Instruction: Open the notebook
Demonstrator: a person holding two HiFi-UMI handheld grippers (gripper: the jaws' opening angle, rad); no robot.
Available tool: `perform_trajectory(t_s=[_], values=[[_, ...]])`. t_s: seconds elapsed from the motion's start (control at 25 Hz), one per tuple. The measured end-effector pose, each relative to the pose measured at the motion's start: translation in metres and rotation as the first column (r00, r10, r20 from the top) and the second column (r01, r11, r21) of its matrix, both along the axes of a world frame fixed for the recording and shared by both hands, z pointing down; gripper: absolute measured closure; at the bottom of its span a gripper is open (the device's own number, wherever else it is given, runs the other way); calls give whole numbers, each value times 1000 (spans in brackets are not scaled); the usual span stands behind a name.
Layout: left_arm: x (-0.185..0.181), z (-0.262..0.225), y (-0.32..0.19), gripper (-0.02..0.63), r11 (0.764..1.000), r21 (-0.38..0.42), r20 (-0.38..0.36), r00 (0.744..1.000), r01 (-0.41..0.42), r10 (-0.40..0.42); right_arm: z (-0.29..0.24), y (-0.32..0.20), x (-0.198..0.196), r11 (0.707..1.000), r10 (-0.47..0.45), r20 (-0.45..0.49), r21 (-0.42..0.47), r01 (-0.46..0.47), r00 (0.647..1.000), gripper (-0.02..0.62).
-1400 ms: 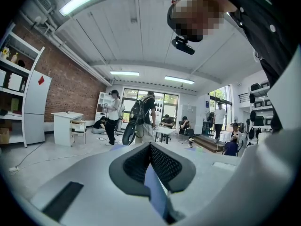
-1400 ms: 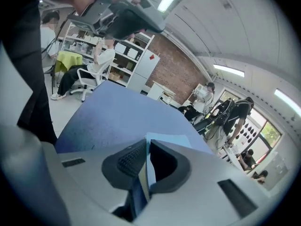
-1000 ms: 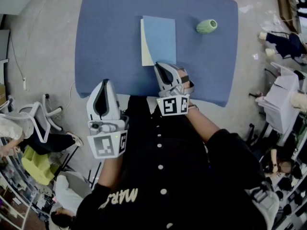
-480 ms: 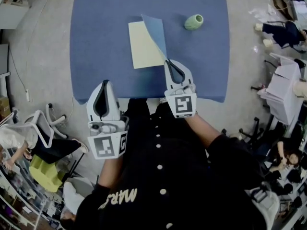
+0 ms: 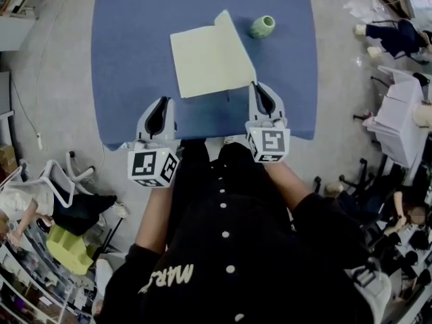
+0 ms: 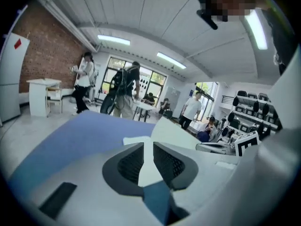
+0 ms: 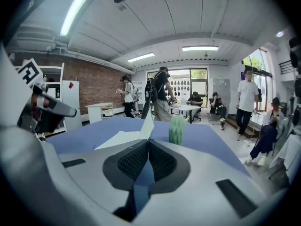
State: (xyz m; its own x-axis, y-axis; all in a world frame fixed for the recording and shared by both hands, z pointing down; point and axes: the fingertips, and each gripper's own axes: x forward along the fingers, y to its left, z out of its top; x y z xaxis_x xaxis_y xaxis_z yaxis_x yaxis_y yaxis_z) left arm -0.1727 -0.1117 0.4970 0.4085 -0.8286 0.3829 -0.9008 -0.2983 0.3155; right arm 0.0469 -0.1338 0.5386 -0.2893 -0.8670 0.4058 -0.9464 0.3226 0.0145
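The notebook (image 5: 202, 63) lies in the middle of the blue table (image 5: 128, 46), and its pale yellow first page faces up. Its cover (image 5: 236, 46) stands raised along the right side with the pale inner face showing. My right gripper (image 5: 256, 88) is shut on the cover's near corner; in the right gripper view the cover (image 7: 148, 122) rises straight from the closed jaws (image 7: 148, 147). My left gripper (image 5: 162, 103) hovers at the table's near edge, left of the notebook. Its jaws (image 6: 148, 149) are opening by a narrow gap, with nothing between them.
A small green ribbed vase (image 5: 262, 26) stands behind the notebook at the right, also visible in the right gripper view (image 7: 177, 129). Several people, chairs and white tables surround the blue table. My own dark shirt fills the lower head view.
The blue cover, flat a second ago, has been swung up and to the right by my right gripper. My left gripper has come forward and down to the table's near edge.
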Motion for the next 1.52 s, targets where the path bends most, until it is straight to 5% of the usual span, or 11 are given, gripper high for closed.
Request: perform_trajectory(t_s=[0.2,0.48,0.68,0.92,1.04,1.2,1.36,1.52], values=[[23,75,-9,422,970,-236,-82,996,-56,38,8,-2,20,999,26,5,21,-26,1000,577],[33,128,-21,394,912,-409,-128,991,-26,-29,15,-6,26,999,32,-1,4,-32,999,575],[31,148,-24,394,886,-464,-122,990,12,-77,23,-5,23,999,27,-16,-21,-27,1000,575],[35,136,-26,404,905,-425,-42,998,24,-46,21,-6,24,1000,3,-40,-5,-3,999,574],[30,133,-29,501,910,-412,-97,991,47,-94,21,-7,24,1000,-4,-47,-2,4,999,574],[23,133,-33,580,898,-439,-297,941,14,-160,20,-6,22,1000,-11,-50,1,12,999,574],[16,145,-32,578,872,-489,-362,914,-18,-184,19,-7,21,1000,-12,-52,8,12,999,574],[24,136,-32,581,864,-485,-593,776,-132,-214,20,-8,21,1000,-24,-62,16,25,998,572]])
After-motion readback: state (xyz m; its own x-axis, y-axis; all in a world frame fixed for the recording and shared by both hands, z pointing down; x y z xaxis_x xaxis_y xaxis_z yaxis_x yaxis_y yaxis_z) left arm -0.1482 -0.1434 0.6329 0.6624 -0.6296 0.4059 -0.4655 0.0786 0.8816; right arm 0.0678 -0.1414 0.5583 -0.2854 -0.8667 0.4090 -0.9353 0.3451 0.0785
